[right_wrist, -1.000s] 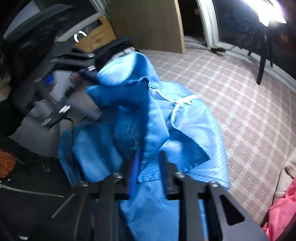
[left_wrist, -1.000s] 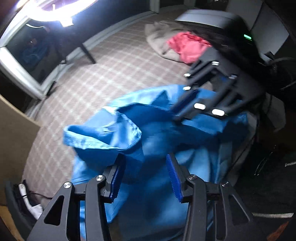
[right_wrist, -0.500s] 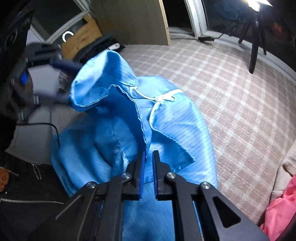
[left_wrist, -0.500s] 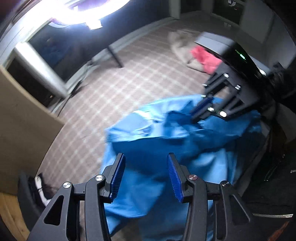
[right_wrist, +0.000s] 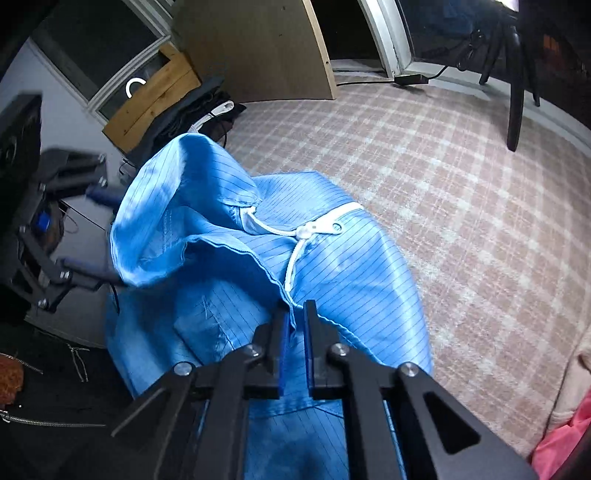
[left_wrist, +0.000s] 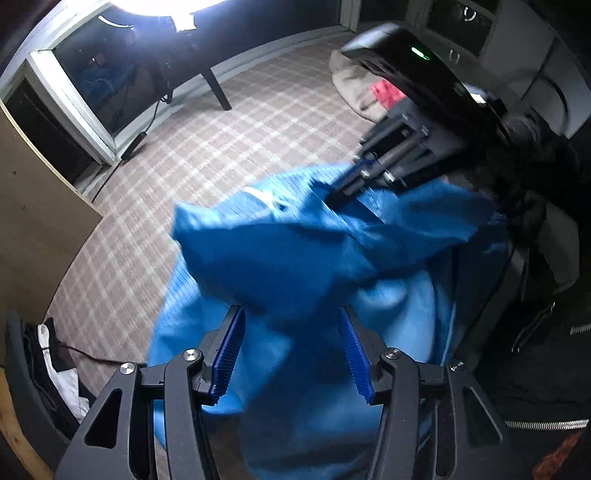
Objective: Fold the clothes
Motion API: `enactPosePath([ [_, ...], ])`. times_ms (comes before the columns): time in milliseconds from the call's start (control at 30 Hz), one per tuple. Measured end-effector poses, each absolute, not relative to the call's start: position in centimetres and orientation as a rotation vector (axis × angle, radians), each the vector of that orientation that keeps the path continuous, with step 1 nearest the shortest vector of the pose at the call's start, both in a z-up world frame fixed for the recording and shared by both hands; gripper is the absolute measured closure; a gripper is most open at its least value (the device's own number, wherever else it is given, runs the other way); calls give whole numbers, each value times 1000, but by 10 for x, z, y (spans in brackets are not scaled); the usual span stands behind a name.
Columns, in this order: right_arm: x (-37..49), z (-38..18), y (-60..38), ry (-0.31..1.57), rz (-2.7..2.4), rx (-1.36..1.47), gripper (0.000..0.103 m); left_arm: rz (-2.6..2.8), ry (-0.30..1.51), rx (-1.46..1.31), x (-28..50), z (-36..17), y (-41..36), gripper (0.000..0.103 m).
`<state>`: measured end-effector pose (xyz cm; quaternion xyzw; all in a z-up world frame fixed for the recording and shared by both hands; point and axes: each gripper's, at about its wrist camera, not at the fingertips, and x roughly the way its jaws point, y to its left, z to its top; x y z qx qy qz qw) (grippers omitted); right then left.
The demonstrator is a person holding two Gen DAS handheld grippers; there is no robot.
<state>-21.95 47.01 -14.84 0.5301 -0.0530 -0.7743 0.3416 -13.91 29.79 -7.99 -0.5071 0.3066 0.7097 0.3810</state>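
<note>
Two tools worked one blue garment (right_wrist: 343, 266) above the plaid carpet (right_wrist: 480, 192): the right tool (right_wrist: 295, 325) was pressed nearly together, pinching a hemmed edge, while the left tool (left_wrist: 291, 350) stood spread wide over motion-blurred folds, whether touching them I could not tell.

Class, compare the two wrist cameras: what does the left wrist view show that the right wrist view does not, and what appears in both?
Only the left wrist view: the bright lamp overhead and the open left claw over blue cloth.

Only the right wrist view: the white drawstring, the wooden board and the right claw shut on a fabric edge.

Both: the blue garment, the checked carpet, the pink cloth and a dark furniture leg.
</note>
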Motion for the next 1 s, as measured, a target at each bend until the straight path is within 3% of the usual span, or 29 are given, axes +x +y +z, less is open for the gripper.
enactPosePath([
  [133,-218,-150,472,-191,-1974,1386,99,1867,793,-1279,-149,-94,308,51],
  [167,-217,-151,472,-204,-1964,1388,100,1883,781,-1289,-157,-95,308,59],
  [200,-217,-151,473,-217,-1953,1389,100,1897,765,-1299,-165,-95,307,75],
  [267,-214,-144,469,-227,-1924,1371,100,1894,698,-1322,-181,-87,300,81],
  [367,-203,-123,458,-245,-1875,1302,101,1912,662,-1299,-210,-67,291,74],
  [400,-200,-116,455,-250,-1858,1279,101,1912,668,-1286,-219,-62,289,63],
  [467,-193,-102,448,-262,-1824,1234,101,1930,691,-1308,-235,-62,287,54],
  [767,-207,-79,462,-391,-1865,1168,101,1947,609,-1304,-190,-50,254,53],
  [1000,-216,-34,440,-237,-1908,1126,101,1864,234,-1322,-156,-50,293,48],
])
